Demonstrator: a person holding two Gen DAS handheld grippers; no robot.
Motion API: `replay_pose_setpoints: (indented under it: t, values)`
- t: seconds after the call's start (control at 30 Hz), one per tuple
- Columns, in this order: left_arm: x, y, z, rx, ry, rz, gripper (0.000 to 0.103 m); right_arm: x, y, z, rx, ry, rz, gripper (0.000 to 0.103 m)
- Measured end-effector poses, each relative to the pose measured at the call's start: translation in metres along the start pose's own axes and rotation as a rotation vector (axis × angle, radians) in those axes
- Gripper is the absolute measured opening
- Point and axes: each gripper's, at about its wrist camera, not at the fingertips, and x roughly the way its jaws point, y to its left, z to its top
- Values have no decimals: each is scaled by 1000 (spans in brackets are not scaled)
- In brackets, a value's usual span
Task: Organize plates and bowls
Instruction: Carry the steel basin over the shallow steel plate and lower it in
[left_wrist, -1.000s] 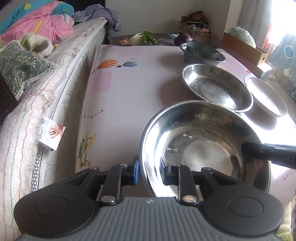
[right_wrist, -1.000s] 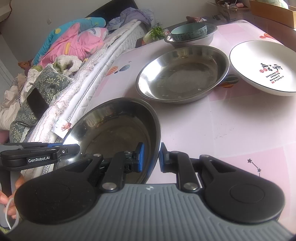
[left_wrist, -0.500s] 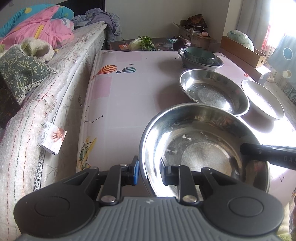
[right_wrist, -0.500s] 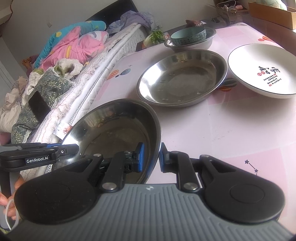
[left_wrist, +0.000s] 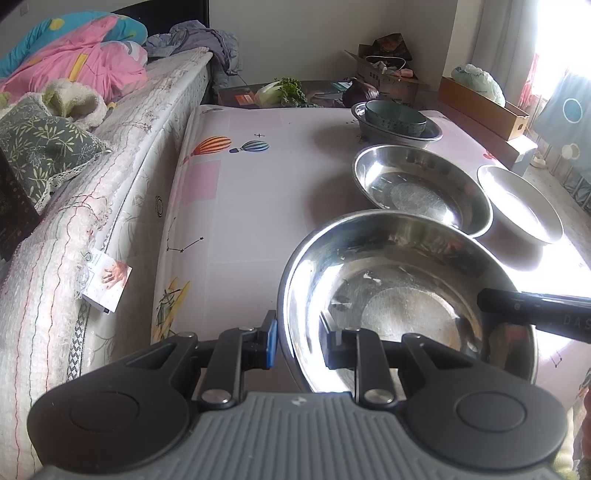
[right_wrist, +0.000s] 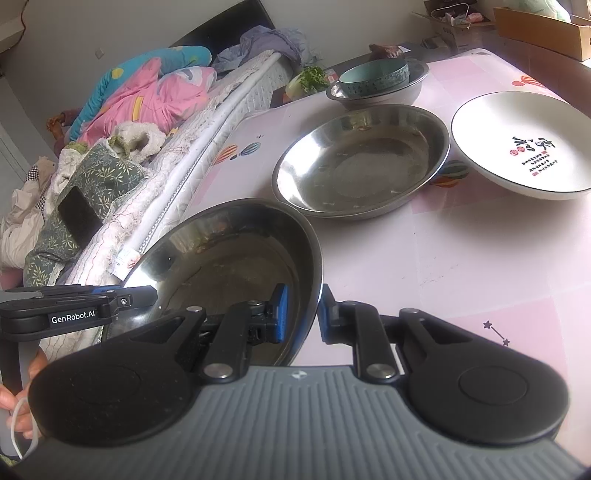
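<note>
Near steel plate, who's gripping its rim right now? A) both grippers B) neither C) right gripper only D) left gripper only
A: the left gripper and the right gripper each have one finger inside and one outside the rim of the near steel plate, on opposite sides.

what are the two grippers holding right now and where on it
Both hold the near steel bowl by its rim: the left gripper clamps the left edge, the right gripper the opposite edge, one finger inside and one outside.
</note>
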Motion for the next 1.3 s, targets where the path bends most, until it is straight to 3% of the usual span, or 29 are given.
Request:
replay_pose_setpoints:
  t: [0.23, 0.53, 0.8, 1.1, 1.2, 1.3]
  values:
    - [3, -7, 19, 12, -23, -27, 23, -8, -5, 14, 10, -41, -15, 17]
    - [30, -36, 73, 67, -50, -91, 23, -8, -37, 53, 68, -103, -65, 18]
    - [86, -57, 116, 74, 2, -146, 23, 18, -80, 89, 122, -107, -117, 18]
    - [124, -62, 134, 81, 47, -158, 24, 50, -100, 112, 119, -80, -153, 19]
    - [128, -59, 136, 78, 46, -163, 24, 56, -100, 117, 110, -80, -166, 22]
    - [127, -57, 137, 77, 33, -152, 28, 57, -99, 121, 101, -93, -188, 37]
